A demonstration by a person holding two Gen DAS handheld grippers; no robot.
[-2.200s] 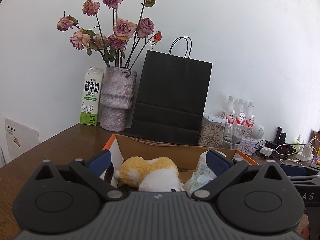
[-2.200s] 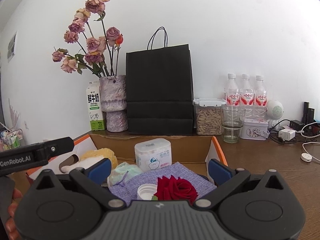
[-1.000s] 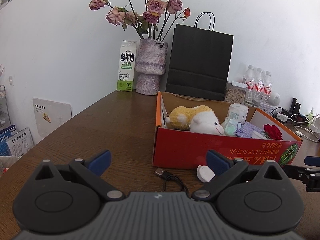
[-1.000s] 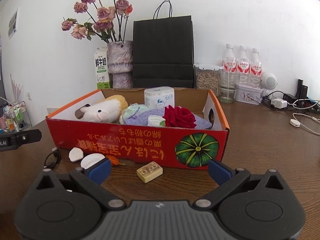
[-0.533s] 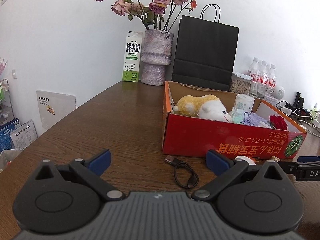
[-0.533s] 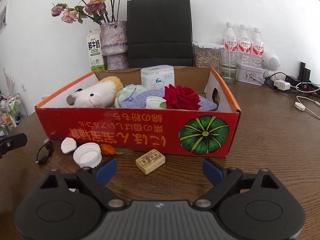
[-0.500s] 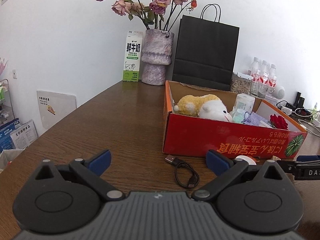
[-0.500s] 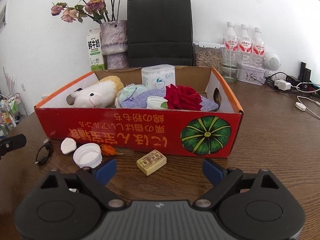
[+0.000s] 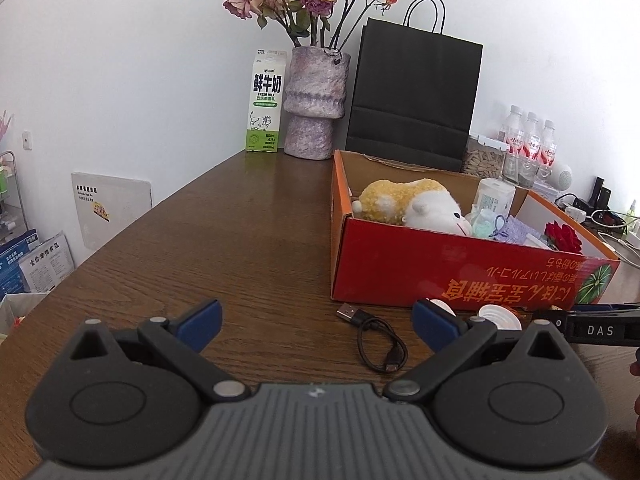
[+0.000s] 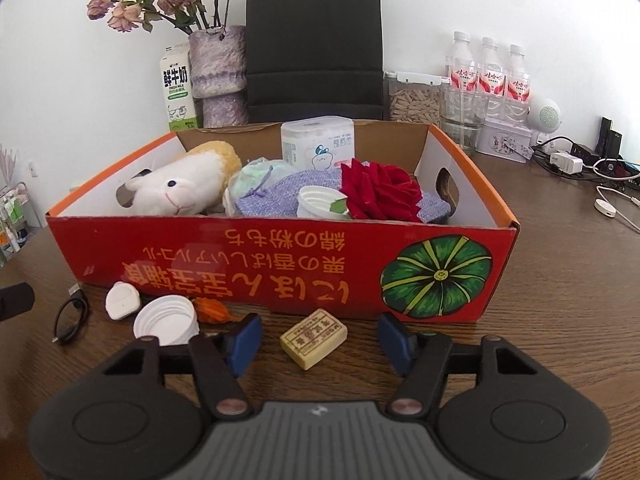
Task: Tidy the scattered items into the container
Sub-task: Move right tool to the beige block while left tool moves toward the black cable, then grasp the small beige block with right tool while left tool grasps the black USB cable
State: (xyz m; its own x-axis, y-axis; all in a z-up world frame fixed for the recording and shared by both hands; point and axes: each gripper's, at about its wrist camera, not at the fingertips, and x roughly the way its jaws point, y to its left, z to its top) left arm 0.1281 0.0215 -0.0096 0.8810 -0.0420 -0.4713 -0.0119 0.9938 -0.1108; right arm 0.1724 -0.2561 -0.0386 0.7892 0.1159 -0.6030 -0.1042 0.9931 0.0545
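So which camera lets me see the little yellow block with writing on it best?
The right wrist view. The yellow block lies whole on the table in front of the red box, between the open fingers of the right hand-held gripper, with its printed top facing up. In the left wrist view I cannot make it out.

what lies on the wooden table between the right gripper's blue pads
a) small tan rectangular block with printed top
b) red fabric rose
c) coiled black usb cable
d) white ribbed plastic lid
a: the small tan rectangular block lies on the table between the right gripper's blue pads, untouched; the jaws have just been closing toward it.
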